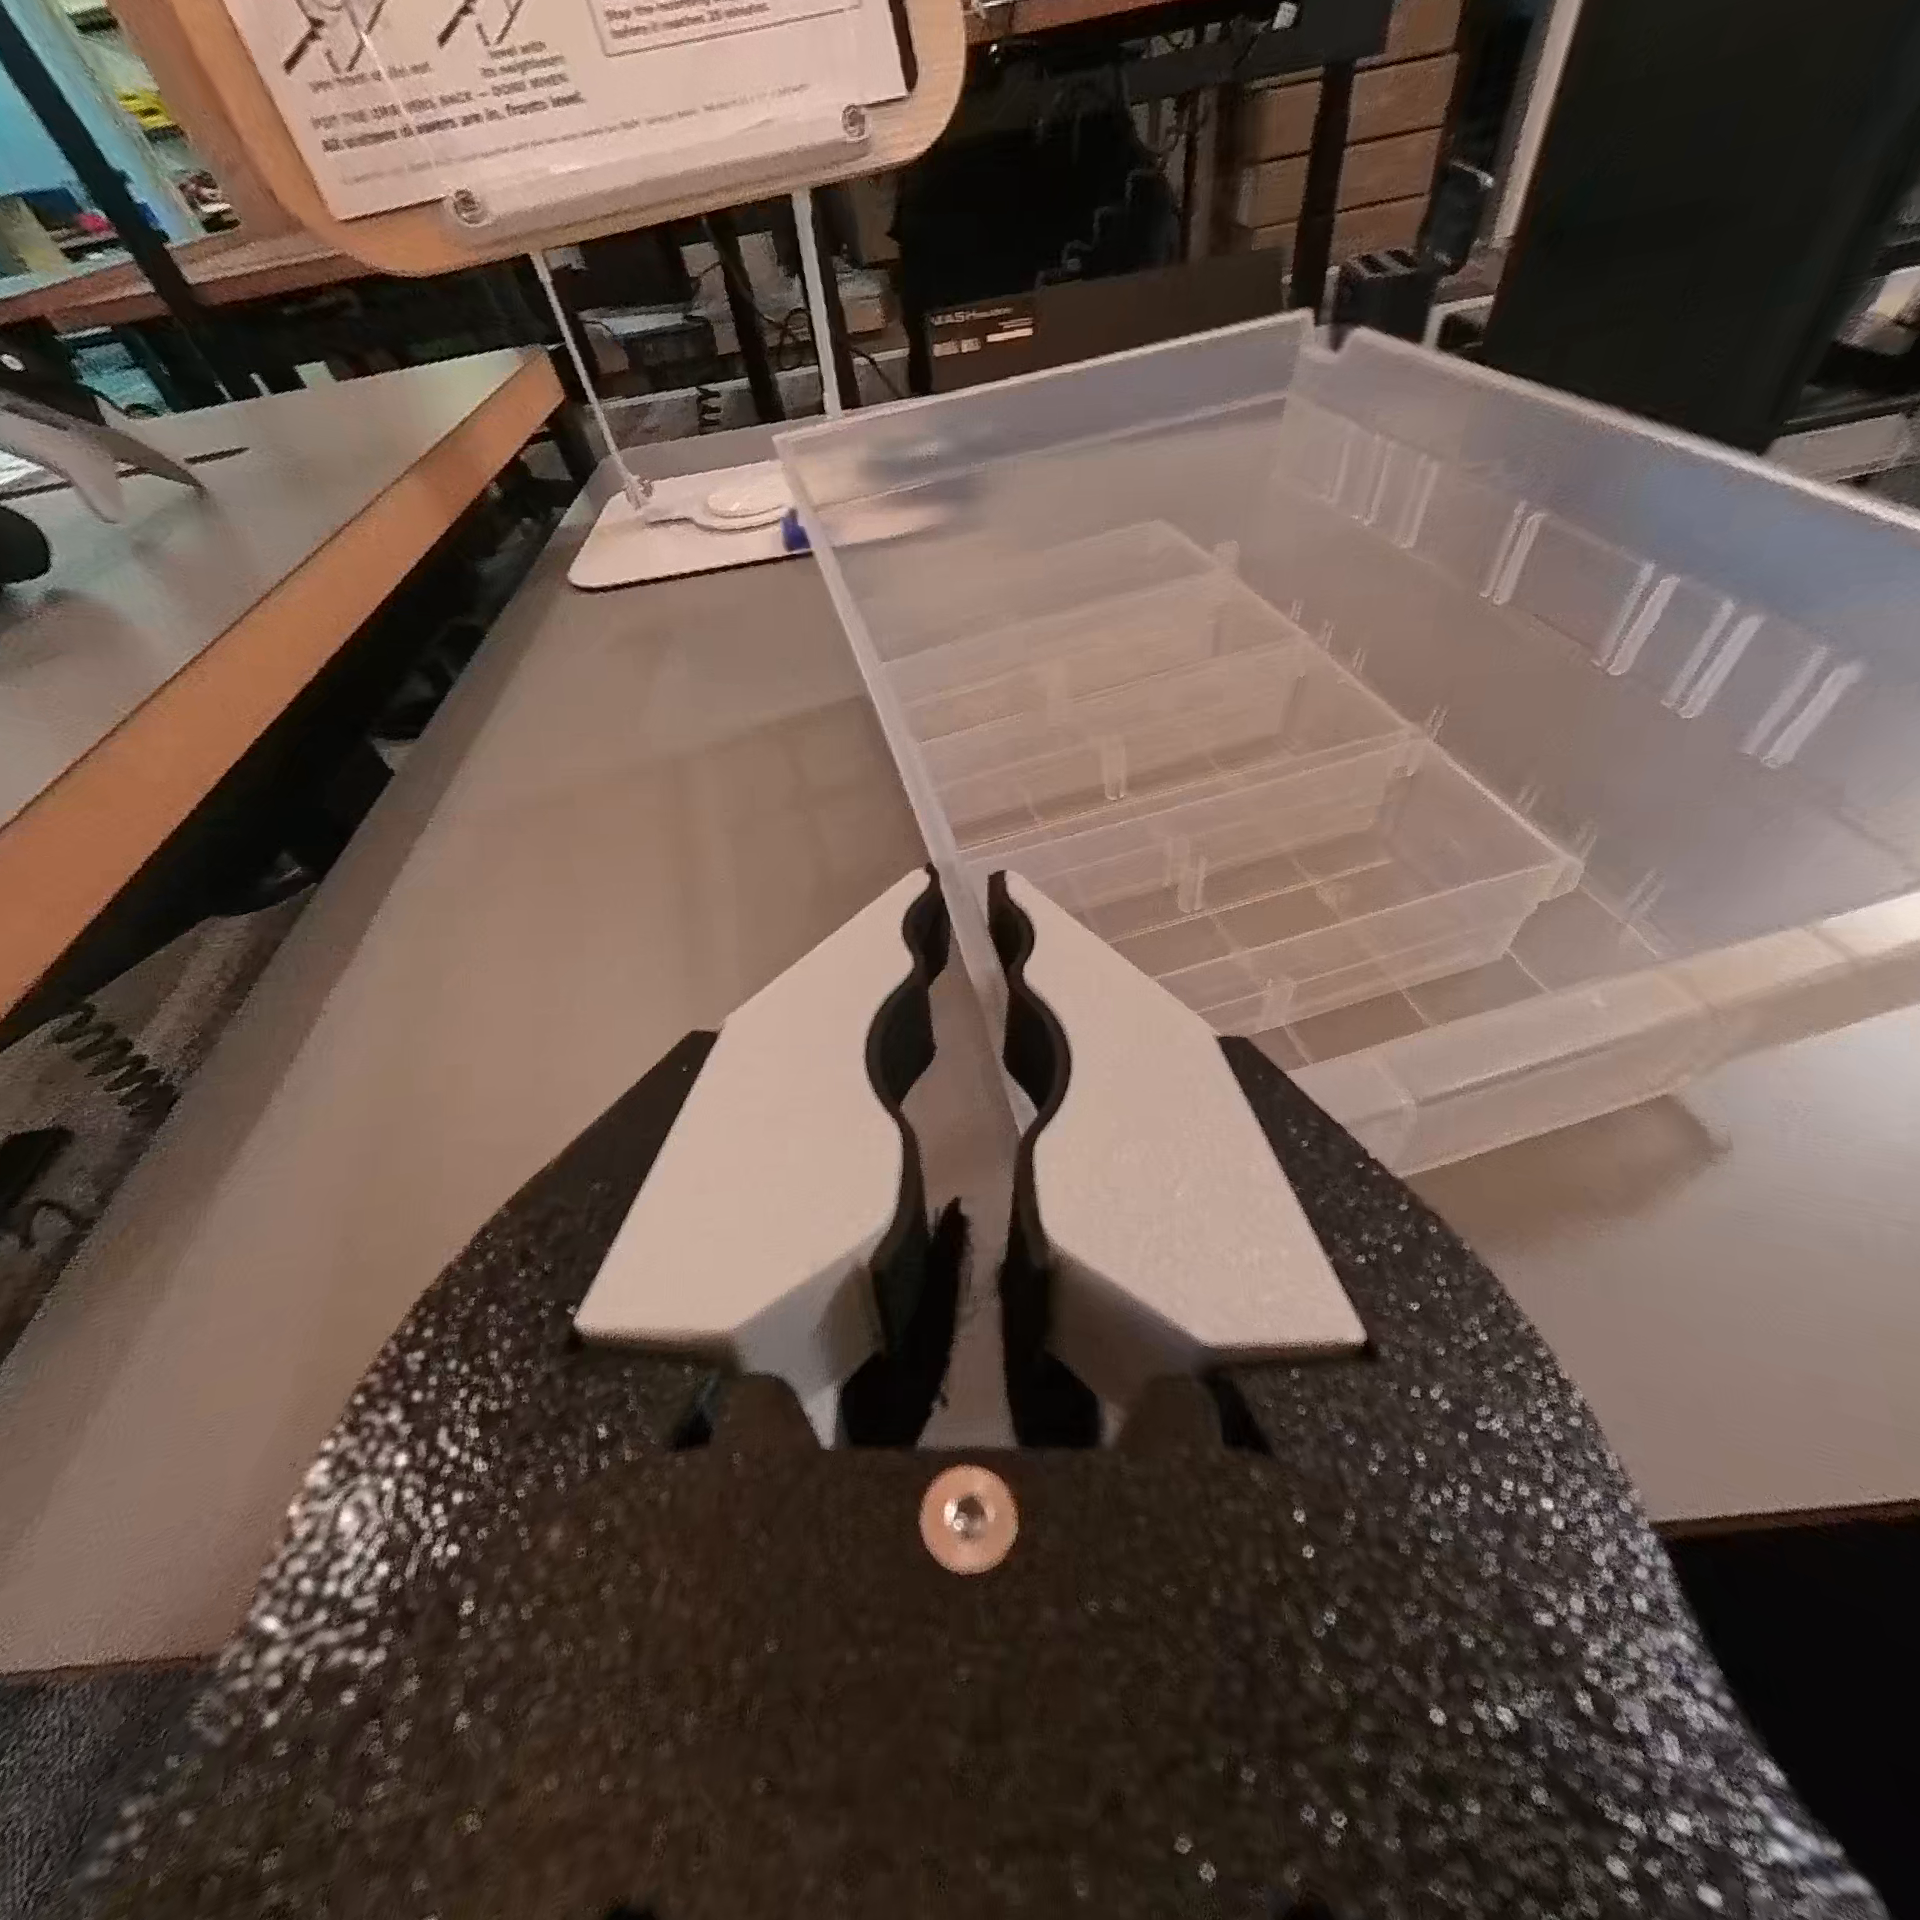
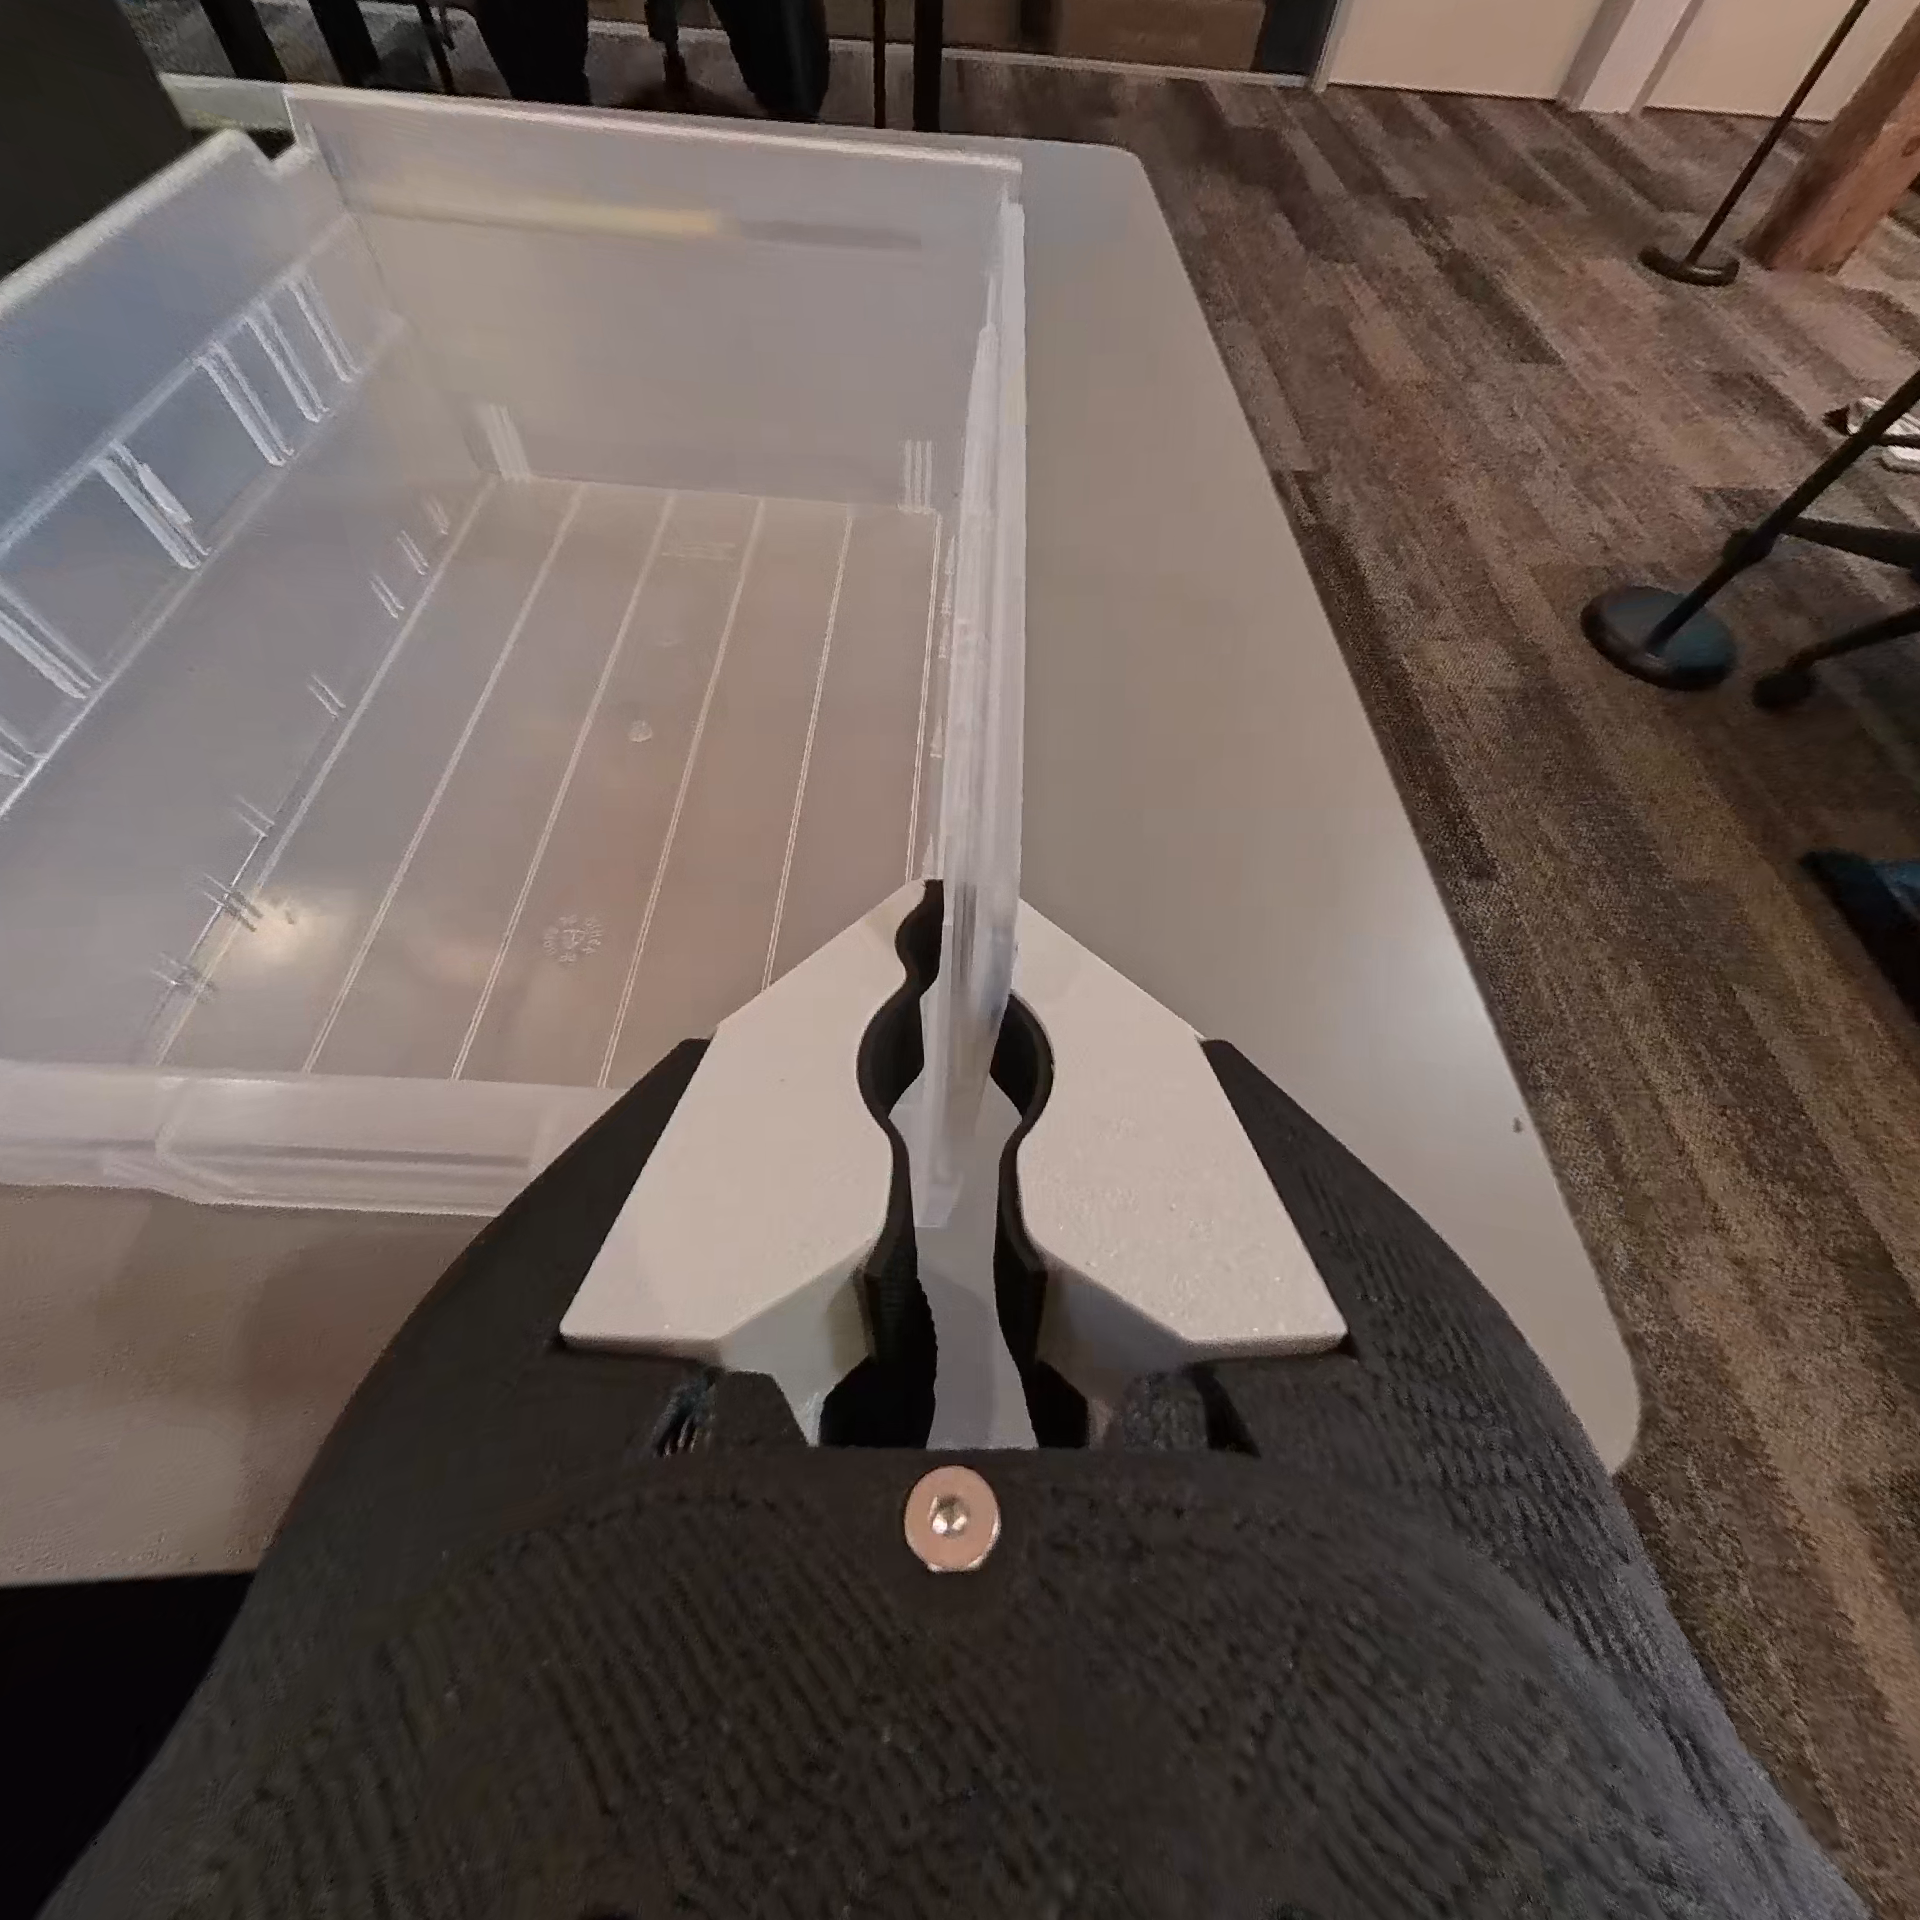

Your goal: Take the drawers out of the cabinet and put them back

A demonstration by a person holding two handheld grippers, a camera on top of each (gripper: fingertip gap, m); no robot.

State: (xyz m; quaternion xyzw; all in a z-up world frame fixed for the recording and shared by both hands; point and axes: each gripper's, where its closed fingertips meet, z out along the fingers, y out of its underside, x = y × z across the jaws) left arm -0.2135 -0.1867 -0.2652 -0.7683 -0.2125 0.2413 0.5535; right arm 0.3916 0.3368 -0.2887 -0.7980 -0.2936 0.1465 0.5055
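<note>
Gripping a clear plastic drawer (image 1: 1351,582) by its thin left wall with the left gripper (image 1: 966,896), both wavy black pads (image 1: 925,935) pressed against the plastic close to the near-left corner. Out over a grey table (image 1: 623,883), long sides running from near to far. Hard to tell whether resting on the tabletop or raised just off it. Inside, along the left part of the bottom, several small clear trays (image 1: 1195,748) with dividers, side by side. On the right, a taller wall with upright slots. Across the near end, a thick front lip.

Far left on the table, a white stand (image 1: 675,540) carrying a wooden board (image 1: 930,114) with a printed sheet (image 1: 582,73). Left of that, a second table (image 1: 208,540) with a wooden edge. Far right, past the drawer, a tall black box (image 1: 1714,208).

In the right wrist view, clamping the right wall of a clear drawer (image 2: 623,260) with the right gripper (image 2: 971,894), pads tight on the plastic close to the near-right corner. Left of that wall, a bare ribbed bottom, a tall far wall and a slotted left wall. Cannot tell whether the same drawer as in the left wrist view or a second one. Right of the table edge, wood-pattern floor (image 2: 1558,468) and round black stand bases (image 2: 1659,636).
</note>
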